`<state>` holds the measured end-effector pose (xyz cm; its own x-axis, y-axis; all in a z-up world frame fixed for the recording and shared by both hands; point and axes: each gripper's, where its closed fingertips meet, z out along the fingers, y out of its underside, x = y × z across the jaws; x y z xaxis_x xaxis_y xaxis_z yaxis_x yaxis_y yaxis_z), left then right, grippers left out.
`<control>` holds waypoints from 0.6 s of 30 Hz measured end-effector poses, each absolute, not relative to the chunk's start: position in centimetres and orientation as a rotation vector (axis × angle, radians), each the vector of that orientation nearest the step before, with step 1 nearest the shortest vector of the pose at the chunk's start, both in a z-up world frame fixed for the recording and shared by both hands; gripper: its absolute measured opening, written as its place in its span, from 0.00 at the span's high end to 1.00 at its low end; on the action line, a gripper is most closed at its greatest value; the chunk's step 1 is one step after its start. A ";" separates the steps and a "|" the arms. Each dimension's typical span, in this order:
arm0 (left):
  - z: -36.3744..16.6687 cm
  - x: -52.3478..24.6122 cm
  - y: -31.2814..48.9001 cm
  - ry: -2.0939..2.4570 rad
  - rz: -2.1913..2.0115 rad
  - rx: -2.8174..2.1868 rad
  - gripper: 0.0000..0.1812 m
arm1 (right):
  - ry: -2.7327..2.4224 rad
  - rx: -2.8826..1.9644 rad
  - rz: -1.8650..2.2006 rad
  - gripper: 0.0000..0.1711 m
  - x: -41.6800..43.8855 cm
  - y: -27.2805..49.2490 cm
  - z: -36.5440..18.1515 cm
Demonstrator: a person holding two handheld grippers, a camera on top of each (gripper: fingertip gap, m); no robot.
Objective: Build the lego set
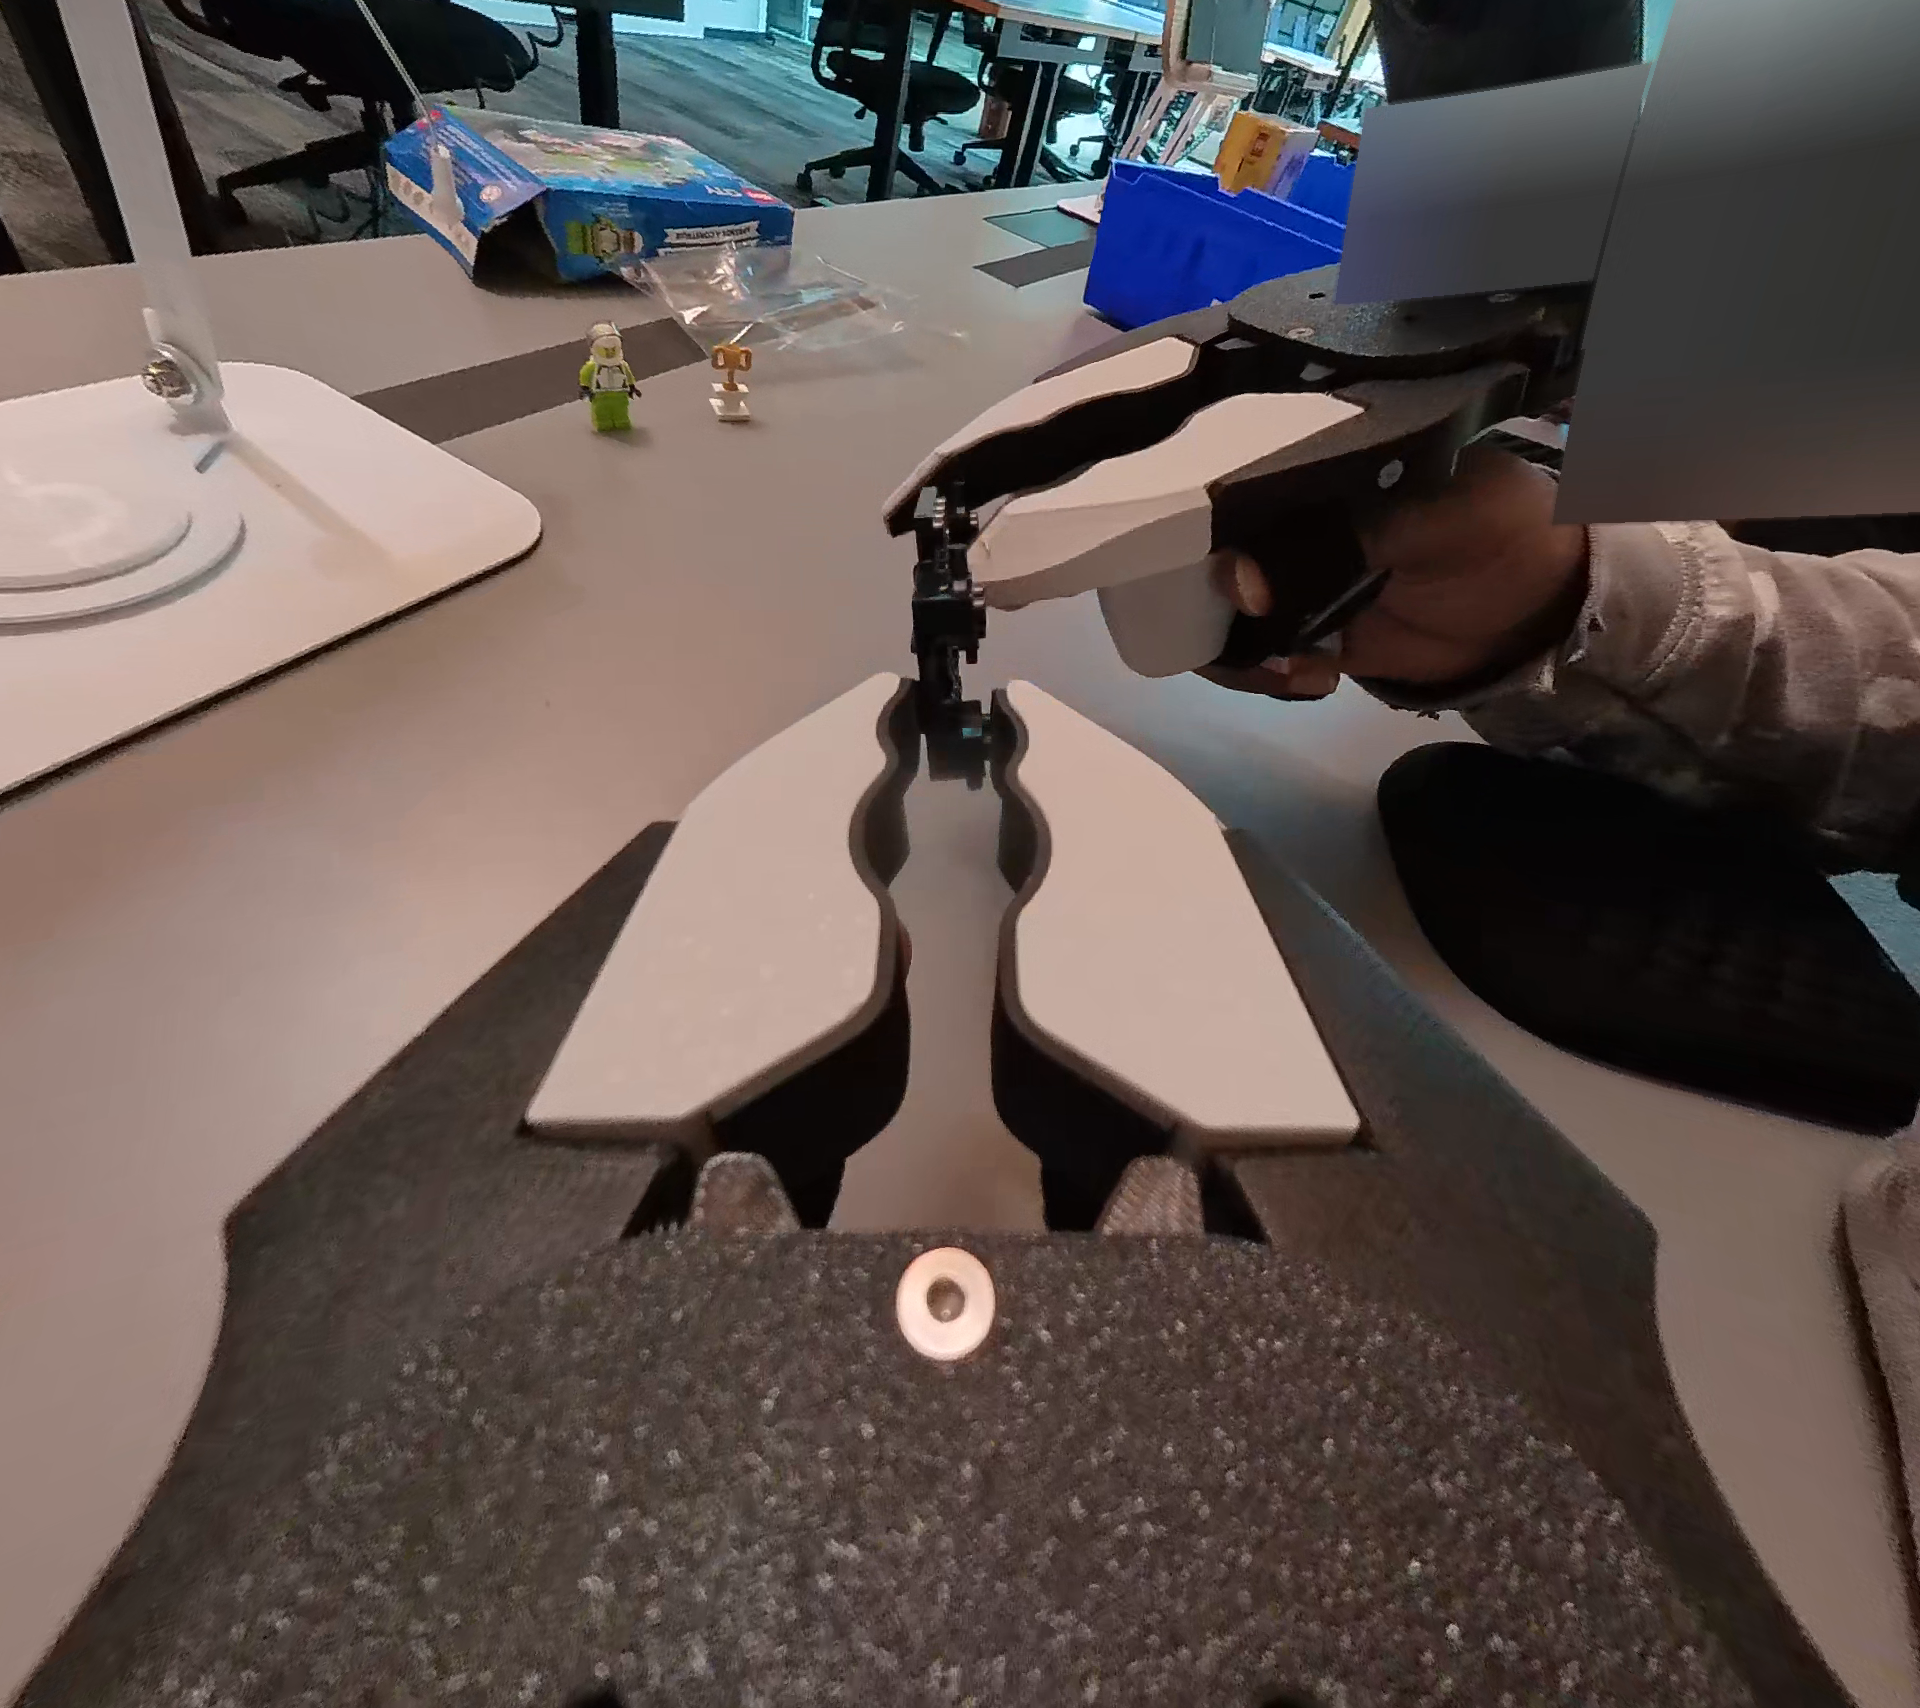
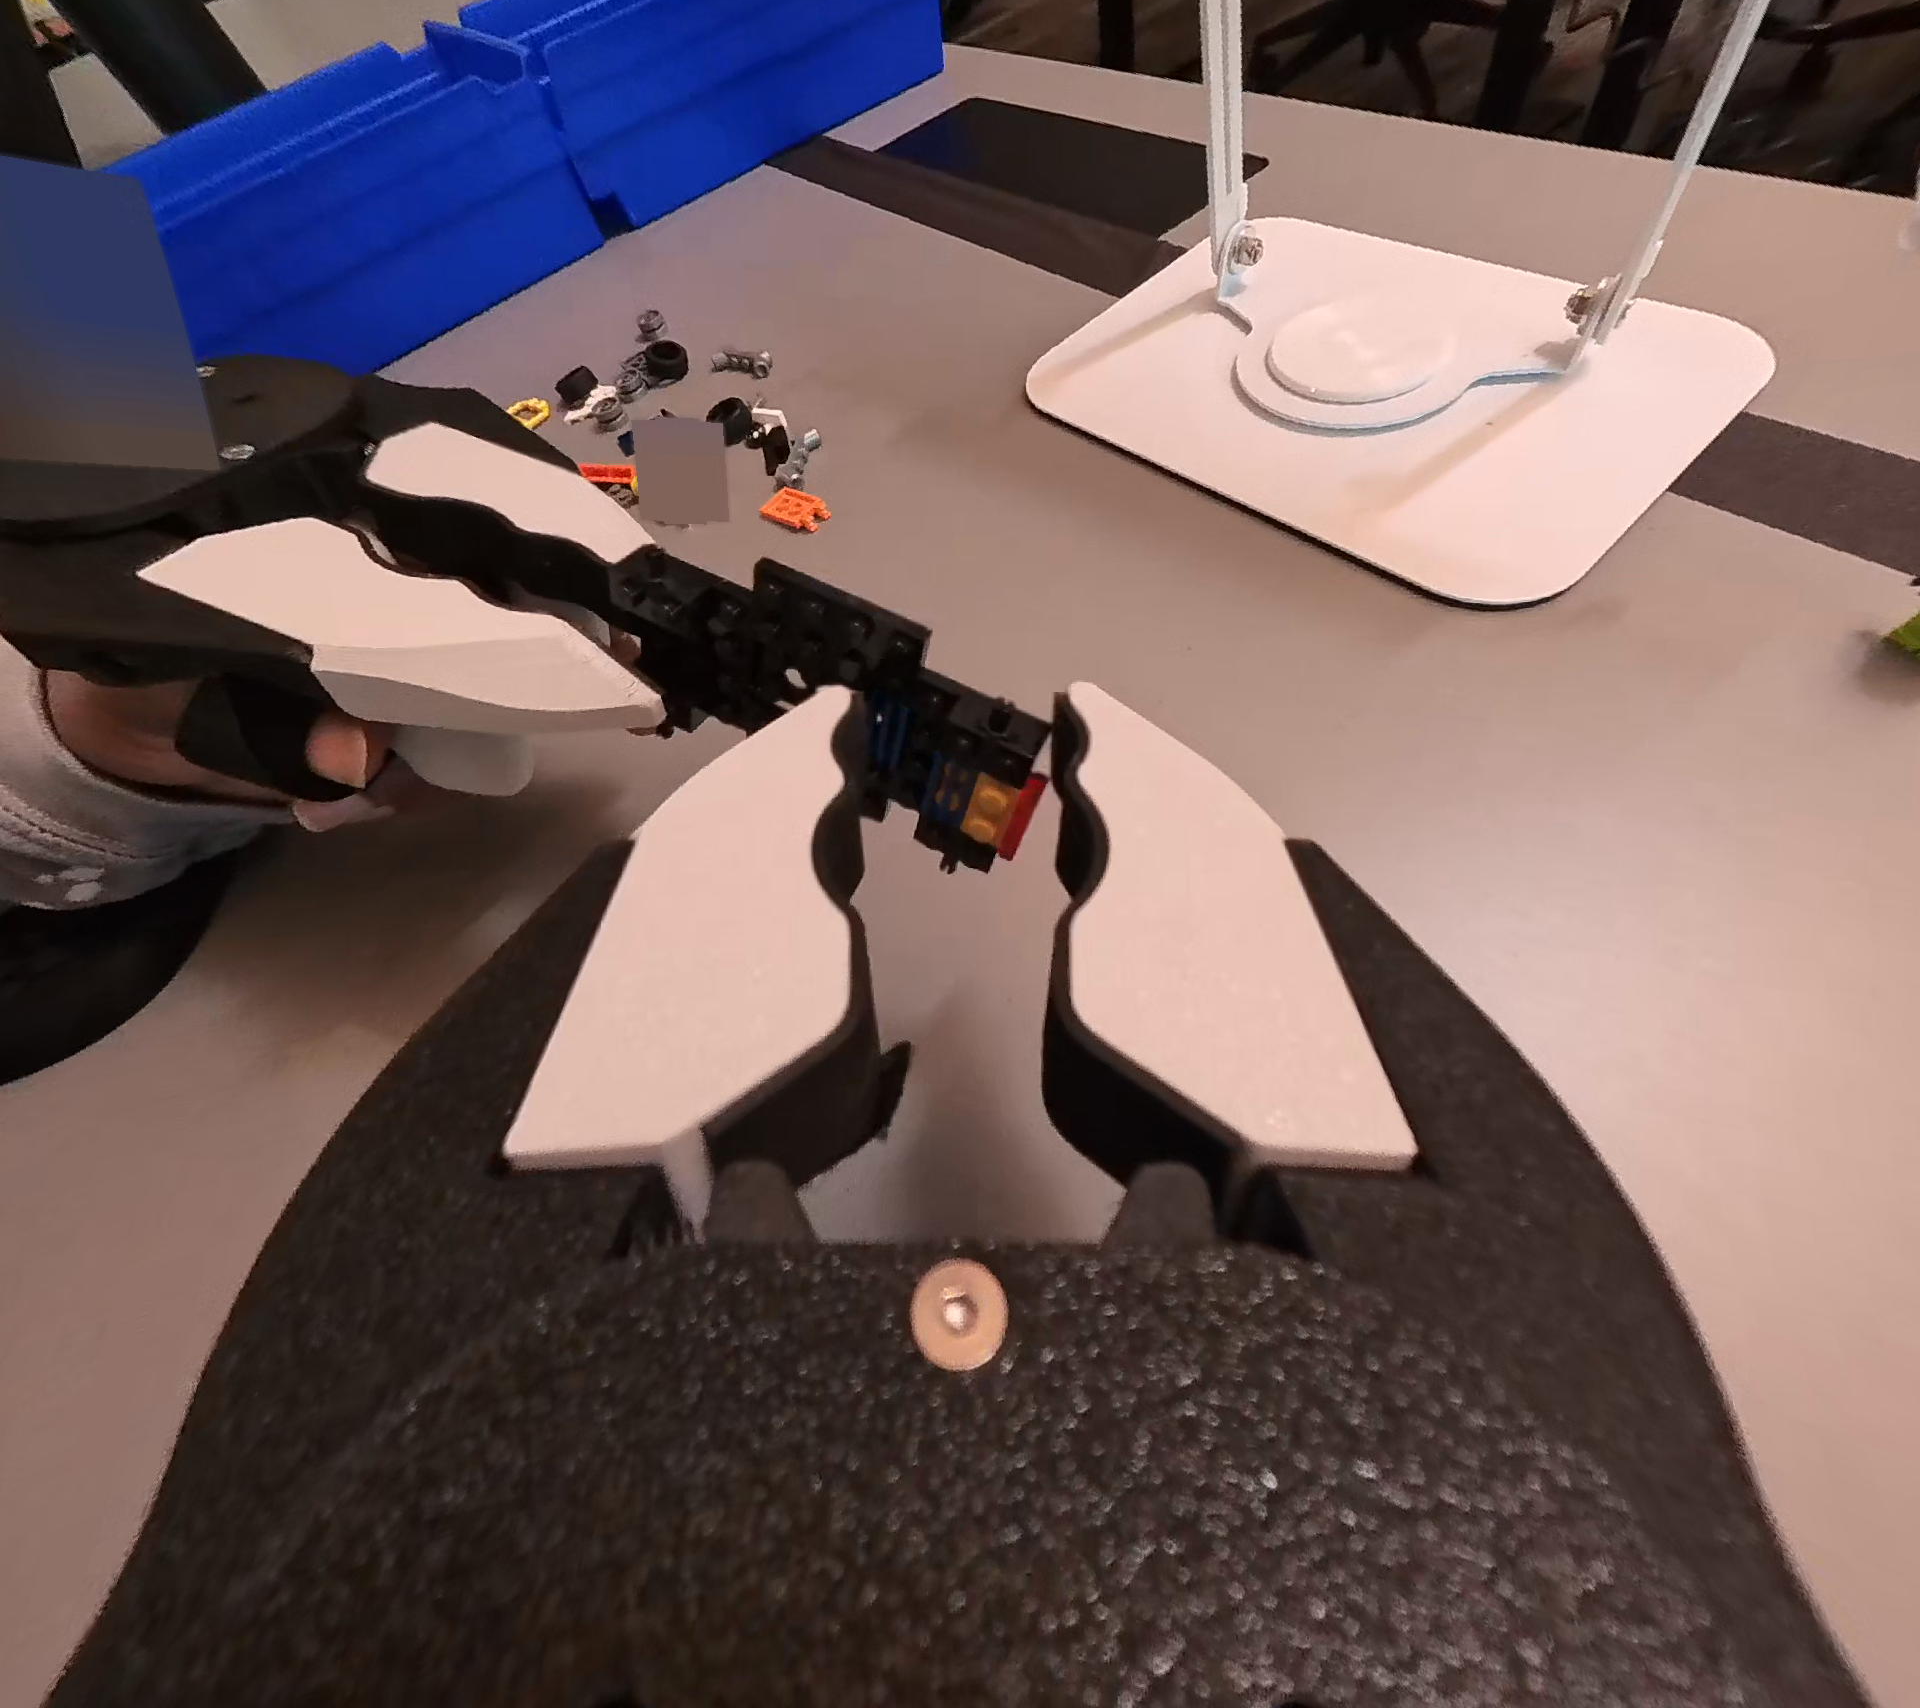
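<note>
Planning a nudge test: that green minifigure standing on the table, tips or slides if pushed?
Probably tips. The green minifigure stands upright on small feet, tall for its base, so a push up high likely topples it. The grey table looks smooth, so a low push might slide it. It looks small and light; nothing braces it, and the trophy piece stands apart.

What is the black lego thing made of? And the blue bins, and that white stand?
Black lego build: hard plastic, probably; glossy studs catch the light. Both the left gripper and the right gripper pinch it. Blue bins: moulded plastic by the look, with a dull, slightly grainy sheen. White stand: likely painted metal, given its thin flat base, matte finish and bolted arms, though plastic is possible.
</note>
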<state>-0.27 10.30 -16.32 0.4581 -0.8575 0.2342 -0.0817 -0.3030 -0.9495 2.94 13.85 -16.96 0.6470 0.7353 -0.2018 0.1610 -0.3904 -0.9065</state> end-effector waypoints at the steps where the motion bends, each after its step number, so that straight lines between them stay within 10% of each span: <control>1: -16.3 -0.3 10.3 0.815 -0.963 -1.707 0.93 | -0.708 -1.903 0.743 0.80 2.9 13.9 -17.0; 18: -16.3 -0.4 10.2 0.803 -0.976 -1.734 0.94 | -0.718 -1.870 0.741 0.81 2.9 13.7 -17.0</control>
